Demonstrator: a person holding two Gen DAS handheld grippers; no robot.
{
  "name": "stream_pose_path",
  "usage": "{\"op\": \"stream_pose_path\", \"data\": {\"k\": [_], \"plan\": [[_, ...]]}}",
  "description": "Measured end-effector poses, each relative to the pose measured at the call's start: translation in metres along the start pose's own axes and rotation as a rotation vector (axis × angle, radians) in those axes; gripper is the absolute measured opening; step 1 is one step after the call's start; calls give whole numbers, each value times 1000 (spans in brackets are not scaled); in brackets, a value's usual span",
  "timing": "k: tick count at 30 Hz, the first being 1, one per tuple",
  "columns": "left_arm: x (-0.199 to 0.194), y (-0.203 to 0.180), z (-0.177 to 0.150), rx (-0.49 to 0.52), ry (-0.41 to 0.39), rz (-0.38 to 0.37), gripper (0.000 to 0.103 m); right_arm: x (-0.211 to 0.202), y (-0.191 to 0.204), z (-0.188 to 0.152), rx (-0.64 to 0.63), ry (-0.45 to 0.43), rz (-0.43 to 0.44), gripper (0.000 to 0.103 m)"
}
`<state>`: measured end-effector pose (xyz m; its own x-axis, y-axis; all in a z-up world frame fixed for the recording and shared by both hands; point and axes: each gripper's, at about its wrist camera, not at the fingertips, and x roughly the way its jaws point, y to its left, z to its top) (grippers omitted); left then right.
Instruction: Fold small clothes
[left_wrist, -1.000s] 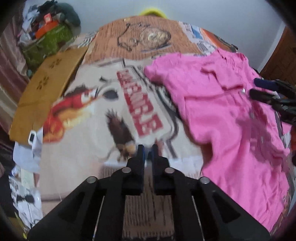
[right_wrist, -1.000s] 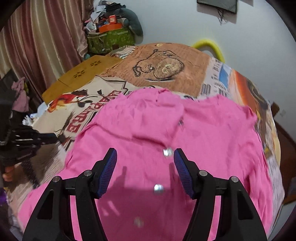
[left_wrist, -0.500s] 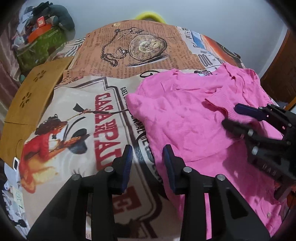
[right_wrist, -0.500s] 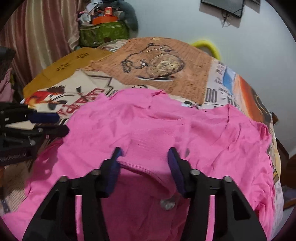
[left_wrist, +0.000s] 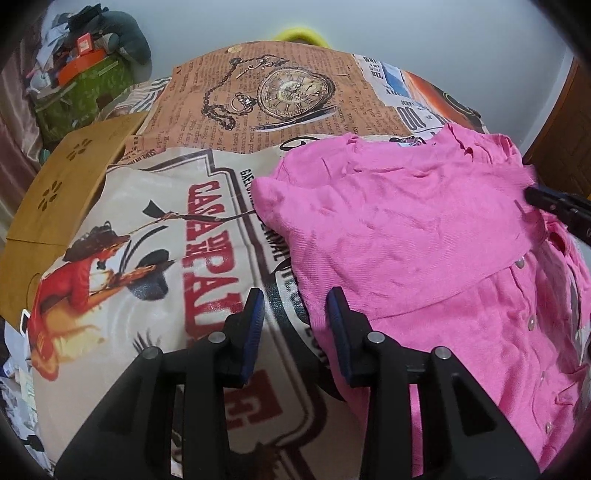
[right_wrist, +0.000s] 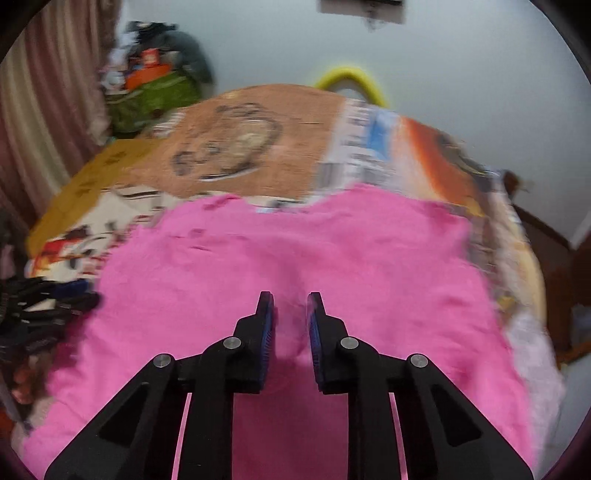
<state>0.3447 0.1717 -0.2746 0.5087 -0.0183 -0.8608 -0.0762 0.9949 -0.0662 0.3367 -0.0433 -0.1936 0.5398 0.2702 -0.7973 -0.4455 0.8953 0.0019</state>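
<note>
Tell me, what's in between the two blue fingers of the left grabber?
In the left wrist view, the left gripper is open over the printed bedspread, and only that print shows in the gap. The pink shirt edge lies just beside its right finger.

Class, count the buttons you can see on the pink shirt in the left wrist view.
4 buttons, running down the shirt's placket at the right. Folds may hide others.
</note>
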Motion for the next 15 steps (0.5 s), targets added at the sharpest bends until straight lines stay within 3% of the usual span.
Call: {"op": "stream_pose_path", "data": {"k": [3, 6, 10, 15], "plan": [[0, -1, 0, 7, -2, 9, 37, -9, -22, -5, 36, 5, -30, 18], [0, -1, 0, 5, -1, 15, 39, -17, -30, -6, 83, 5, 40, 22], [0, -1, 0, 2, 5, 33, 44, -16, -6, -7, 8, -6, 89, 42], [-3, -1, 2, 3, 29, 73, 51, 4, 14, -22, -71, 46, 80, 42]]}}
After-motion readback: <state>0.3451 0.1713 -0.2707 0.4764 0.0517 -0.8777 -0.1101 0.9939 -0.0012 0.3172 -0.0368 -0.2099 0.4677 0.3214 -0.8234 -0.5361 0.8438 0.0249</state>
